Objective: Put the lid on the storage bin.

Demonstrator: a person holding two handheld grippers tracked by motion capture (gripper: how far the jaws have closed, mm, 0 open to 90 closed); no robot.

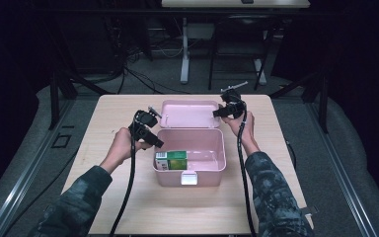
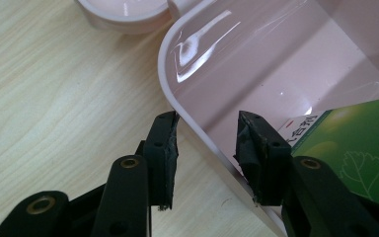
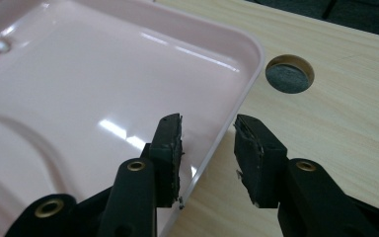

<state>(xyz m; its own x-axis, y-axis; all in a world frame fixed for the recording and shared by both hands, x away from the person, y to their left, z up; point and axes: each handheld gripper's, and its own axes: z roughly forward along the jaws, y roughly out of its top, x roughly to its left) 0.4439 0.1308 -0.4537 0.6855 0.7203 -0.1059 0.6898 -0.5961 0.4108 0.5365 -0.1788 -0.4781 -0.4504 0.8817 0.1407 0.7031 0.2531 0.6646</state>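
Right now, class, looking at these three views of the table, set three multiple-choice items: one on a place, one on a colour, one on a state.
1. Where does the green carton lie?
A. Inside the pink box, at its left end
B. On the open lid
C. On the bare table

2. What colour is the box?
A. Blue
B. Pink
C. Black

3. How does the lid stand?
A. Shut and latched
C. Taken off and set on the floor
B. Swung open behind the box

Answers:
1 A: the high view shows the carton against the box's left wall.
2 B: its walls and lid are pink in every view.
3 B: the lid lies back flat, with the right hand-held gripper straddling its edge.
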